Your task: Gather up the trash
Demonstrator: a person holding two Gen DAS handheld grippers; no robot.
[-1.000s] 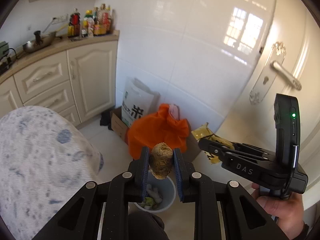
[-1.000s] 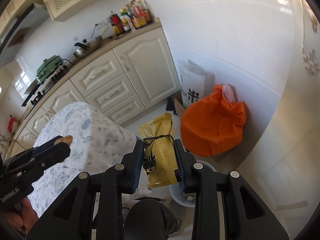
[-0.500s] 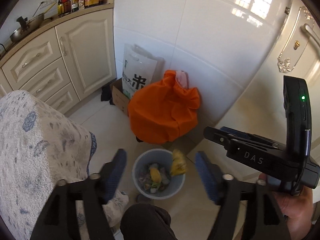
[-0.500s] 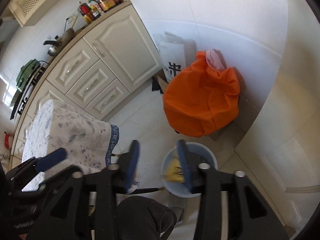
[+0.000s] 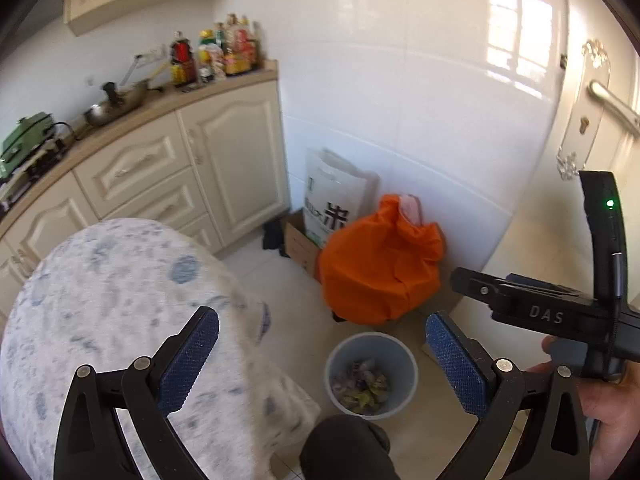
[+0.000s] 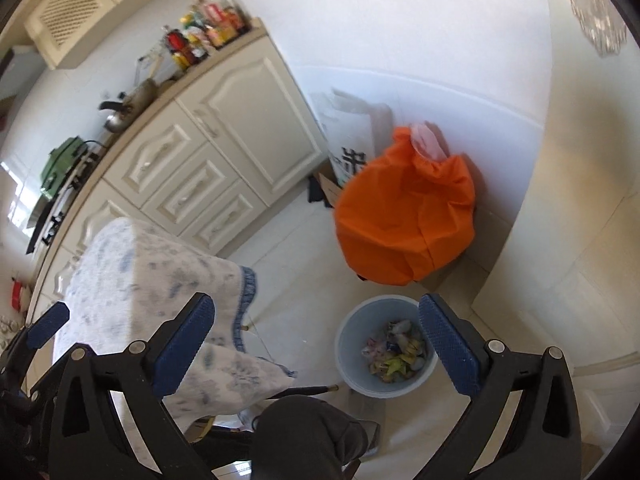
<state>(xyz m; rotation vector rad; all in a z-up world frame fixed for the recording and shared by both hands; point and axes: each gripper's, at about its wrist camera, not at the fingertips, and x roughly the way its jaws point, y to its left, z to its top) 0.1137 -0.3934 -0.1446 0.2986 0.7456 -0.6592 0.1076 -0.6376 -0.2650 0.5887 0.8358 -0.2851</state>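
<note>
A pale blue waste bin [image 5: 333, 364] [image 6: 347, 340] stands on the tiled floor below both grippers, with mixed wrappers and scraps [image 5: 362, 384] [image 6: 396, 352] lying inside. My left gripper [image 5: 320, 316] hangs above and to the left of the bin; its jaws are opening wide and nothing is between the blue pads [image 5: 188, 356]. My right gripper [image 6: 316, 300] is over the bin's left rim, its jaws also opening and empty. The right gripper also shows from the side in the left wrist view [image 5: 520, 296], held by a hand [image 5: 608, 412].
A table under a blue-flowered cloth [image 5: 112, 300] [image 6: 152, 264] is close on the left. An orange bag [image 5: 380, 268], a white printed bag [image 5: 332, 200] and a cardboard box [image 5: 298, 244] stand against the wall behind the bin. A dark-clothed knee [image 5: 344, 448] is beside the bin.
Both grippers went from shut to wide open. The brown lump left the left jaws and the yellow wrapper left the right jaws; both dropped into the bin.
</note>
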